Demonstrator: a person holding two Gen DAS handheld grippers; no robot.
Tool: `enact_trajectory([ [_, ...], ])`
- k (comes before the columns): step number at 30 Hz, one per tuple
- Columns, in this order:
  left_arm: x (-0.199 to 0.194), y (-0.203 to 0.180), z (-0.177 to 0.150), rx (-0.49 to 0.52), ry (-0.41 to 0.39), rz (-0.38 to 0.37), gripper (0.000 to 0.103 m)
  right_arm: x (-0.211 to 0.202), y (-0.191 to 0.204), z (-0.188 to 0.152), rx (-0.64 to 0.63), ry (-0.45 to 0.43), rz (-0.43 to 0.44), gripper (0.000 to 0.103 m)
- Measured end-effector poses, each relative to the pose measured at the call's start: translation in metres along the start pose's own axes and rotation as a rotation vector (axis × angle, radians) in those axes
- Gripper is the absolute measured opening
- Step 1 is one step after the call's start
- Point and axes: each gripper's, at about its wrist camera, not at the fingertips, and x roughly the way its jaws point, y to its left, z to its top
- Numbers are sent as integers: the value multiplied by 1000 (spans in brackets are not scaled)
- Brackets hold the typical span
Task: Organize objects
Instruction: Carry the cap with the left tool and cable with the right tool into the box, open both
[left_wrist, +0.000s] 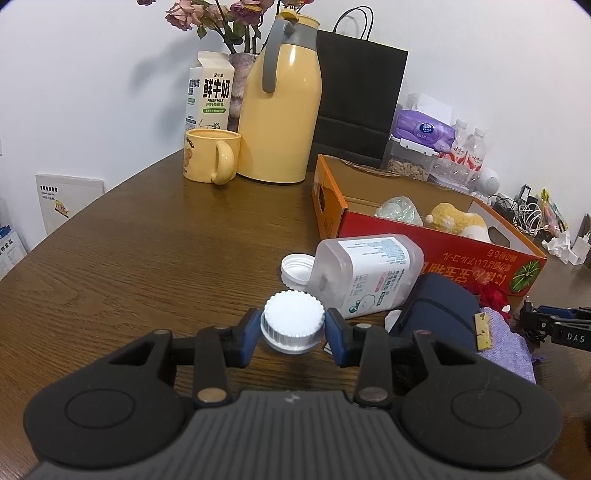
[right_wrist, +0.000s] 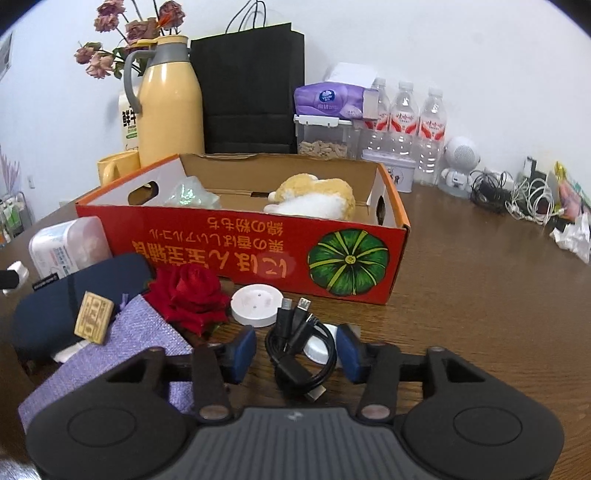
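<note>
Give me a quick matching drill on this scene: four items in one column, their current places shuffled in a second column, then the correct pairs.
Items:
1. white ribbed cap
2. plush toy
3. black cable
4. clear jar

Places:
A. lying on its side on the table, mouth open
B. inside the red cardboard box
C. between the fingers of the left gripper
D. coiled on the table between the open fingers of the right gripper

Pairs: 1-C, 2-B, 3-D, 4-A
</note>
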Motion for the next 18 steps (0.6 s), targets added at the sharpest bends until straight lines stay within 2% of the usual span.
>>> enact_trajectory([
  [9, -15, -8, 13, 19, -59, -23, 39, -15, -4, 3, 17, -73, 8, 36],
  [18, -13, -46, 50, 83, -142, -101, 39, -33, -2, 29, 6, -181, 23, 36],
])
